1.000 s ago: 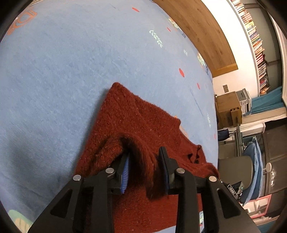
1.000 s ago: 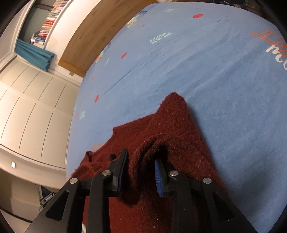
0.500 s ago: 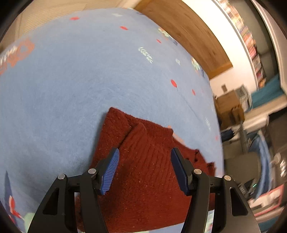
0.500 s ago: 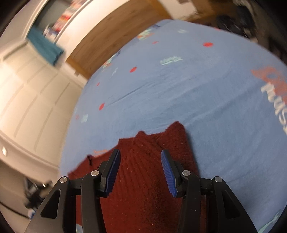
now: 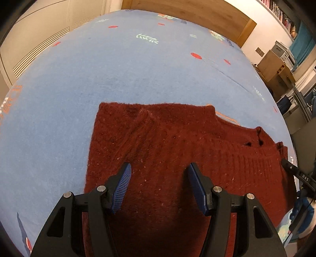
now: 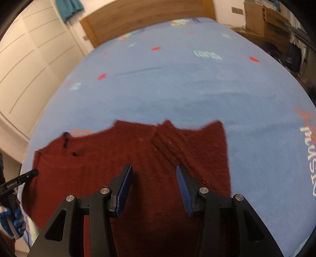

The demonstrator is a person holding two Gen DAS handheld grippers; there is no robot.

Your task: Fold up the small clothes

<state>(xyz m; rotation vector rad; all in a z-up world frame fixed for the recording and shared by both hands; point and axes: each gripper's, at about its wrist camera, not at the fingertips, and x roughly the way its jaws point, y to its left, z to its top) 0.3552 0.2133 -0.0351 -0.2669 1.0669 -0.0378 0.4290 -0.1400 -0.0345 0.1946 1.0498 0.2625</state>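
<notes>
A dark red knitted sweater (image 5: 158,134) lies flat on the blue bedspread (image 5: 118,69), with a sleeve (image 5: 142,122) folded across its body. My left gripper (image 5: 160,166) hovers over the sweater's near part, open, with nothing between its blue pads. In the right wrist view the same sweater (image 6: 110,158) fills the lower half, and the folded sleeve (image 6: 167,138) runs toward its far edge. My right gripper (image 6: 153,167) is above the cloth. Its jaws are closing, but the pads stand apart and grip nothing.
The patterned bedspread stretches far beyond the sweater to a wooden headboard (image 5: 187,11). Cardboard boxes (image 5: 274,65) and shelves stand at the right. White wardrobe doors (image 6: 29,59) are at the left. A blue-gloved hand (image 6: 9,217) holding the other gripper shows at the edge.
Both grippers let go of the raised sleeve fold they pinched, opened, and drew back. The sleeve now lies flat on the sweater. Both views rolled round to level.
</notes>
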